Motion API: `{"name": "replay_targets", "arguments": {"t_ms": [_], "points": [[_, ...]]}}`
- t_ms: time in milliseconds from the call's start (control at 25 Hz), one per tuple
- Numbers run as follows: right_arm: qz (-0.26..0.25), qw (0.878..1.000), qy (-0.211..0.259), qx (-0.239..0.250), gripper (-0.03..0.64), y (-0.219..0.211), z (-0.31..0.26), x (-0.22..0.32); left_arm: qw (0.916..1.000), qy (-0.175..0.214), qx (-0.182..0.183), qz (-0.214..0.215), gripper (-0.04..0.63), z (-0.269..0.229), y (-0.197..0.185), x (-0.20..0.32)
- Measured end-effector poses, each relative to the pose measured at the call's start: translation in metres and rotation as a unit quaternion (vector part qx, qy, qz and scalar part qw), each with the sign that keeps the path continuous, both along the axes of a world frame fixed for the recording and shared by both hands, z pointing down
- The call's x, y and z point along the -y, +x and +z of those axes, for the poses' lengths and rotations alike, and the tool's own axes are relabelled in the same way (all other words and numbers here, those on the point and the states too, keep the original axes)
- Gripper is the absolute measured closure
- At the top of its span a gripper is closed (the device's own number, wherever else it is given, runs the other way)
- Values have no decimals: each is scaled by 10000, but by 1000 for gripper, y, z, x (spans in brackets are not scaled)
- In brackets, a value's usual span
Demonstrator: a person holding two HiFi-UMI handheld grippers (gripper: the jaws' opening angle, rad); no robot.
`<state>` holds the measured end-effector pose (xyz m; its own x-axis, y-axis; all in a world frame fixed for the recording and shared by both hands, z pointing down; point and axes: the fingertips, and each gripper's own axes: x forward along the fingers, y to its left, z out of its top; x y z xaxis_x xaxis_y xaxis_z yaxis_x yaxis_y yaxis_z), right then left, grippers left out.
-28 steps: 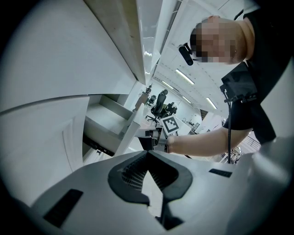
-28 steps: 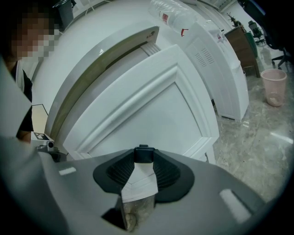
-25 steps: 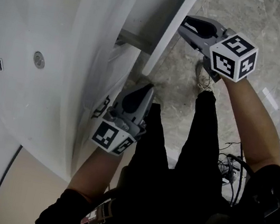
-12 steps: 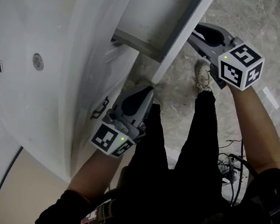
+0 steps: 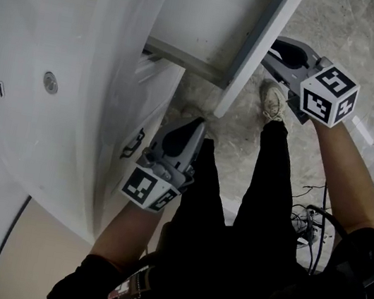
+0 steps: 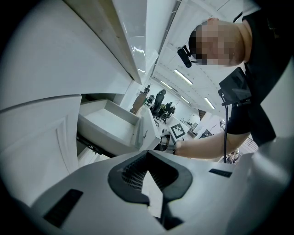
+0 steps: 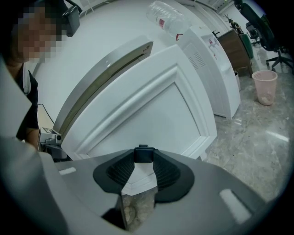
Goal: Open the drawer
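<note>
The drawer (image 5: 210, 20) stands pulled out of the white vanity (image 5: 123, 62), at the top of the head view, to the right of the basin (image 5: 30, 24). It sticks out over the floor (image 5: 364, 40). Its long axis follows the drawer front (image 5: 258, 50), which shows from above as a narrow strip slanting from upper right to lower left. Its outer face is turned toward your right arm.

In your right gripper view the drawer front (image 7: 151, 114) is a smooth, glossy white panel. It has a raised rectangular moulding framing a flat centre, and its top edge shows a greyish-beige band. In your left gripper view the drawer (image 6: 110, 126) shows as an open white box with thin straight walls, and a dark gap lies under it.

Your right tongs (image 5: 274, 53) are clenched on the small black handle (image 7: 144, 154) at the middle of the drawer front. The handle sits pinched between the tips of the ribbed dark pads (image 7: 121, 172).

Your left tongs (image 5: 195, 122) are lower down, near a white cabinet door (image 5: 155, 104) that carries a dark door pull (image 5: 134, 144). They touch neither. Your left gripper view shows their ribbed tips closed together with nothing between them.

The basin is a glossy white hollow with rounded corners and a round metal drain (image 5: 51, 83). The floor is polished, grey-veined stone. A pale shoe (image 5: 274, 103) rests on it just below the drawer front.
</note>
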<state>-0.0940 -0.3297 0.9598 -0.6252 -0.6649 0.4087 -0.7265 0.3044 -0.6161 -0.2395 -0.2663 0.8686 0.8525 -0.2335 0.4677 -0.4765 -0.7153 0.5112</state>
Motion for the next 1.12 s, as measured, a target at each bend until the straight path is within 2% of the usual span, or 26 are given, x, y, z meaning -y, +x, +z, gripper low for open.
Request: {"name": "replay_targets", "arguments": {"t_ms": [240, 520, 1000, 1120], "points": [[44, 10000, -23, -25, 492, 9, 1, -14, 10000, 10, 33, 32, 595, -1, -1, -6], [37, 10000, -34, -63, 494, 17, 1, -26, 9999, 28, -122, 44, 595, -9, 7, -13], [-22, 9999, 57, -102, 494, 20, 0, -29, 10000, 49, 10, 61, 595, -9, -3, -19], [36, 9999, 125, -11, 494, 20, 0, -29, 10000, 48, -60, 40, 595, -12, -1, -17]]}}
